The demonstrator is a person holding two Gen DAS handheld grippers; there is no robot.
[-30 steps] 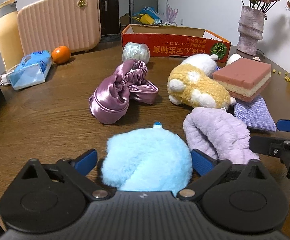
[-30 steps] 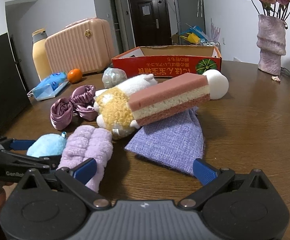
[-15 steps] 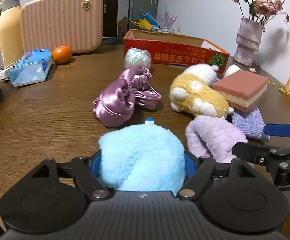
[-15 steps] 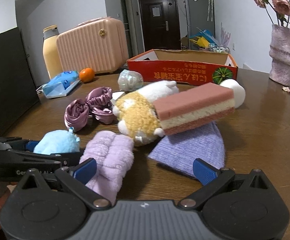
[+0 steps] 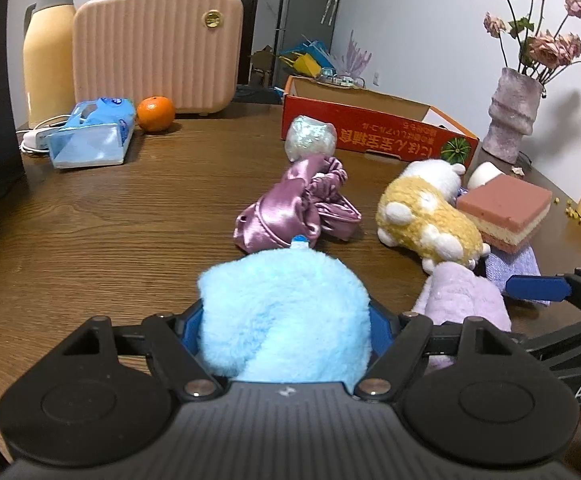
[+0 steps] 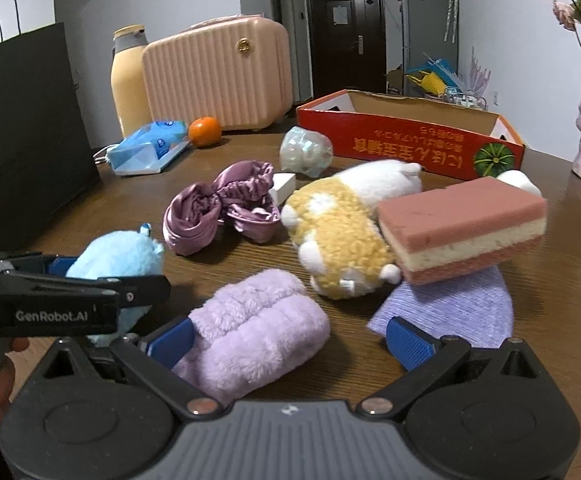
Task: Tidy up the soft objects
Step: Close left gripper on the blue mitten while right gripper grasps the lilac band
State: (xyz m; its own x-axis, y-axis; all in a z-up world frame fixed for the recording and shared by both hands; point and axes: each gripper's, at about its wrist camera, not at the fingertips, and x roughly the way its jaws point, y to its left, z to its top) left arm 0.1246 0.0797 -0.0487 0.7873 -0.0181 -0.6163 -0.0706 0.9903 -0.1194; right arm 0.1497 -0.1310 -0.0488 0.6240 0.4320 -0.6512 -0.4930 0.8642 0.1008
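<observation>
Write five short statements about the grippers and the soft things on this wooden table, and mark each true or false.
1. The left gripper clamps the fluffy light-blue plush ball. True.
2. The right gripper is shut on the fuzzy lilac cloth roll. False: its jaws are open.
3. The pink layered sponge block leans on the yellow-and-white plush toy. True.
4. The red cardboard box holds the orange. False: the orange sits on the table.
</observation>
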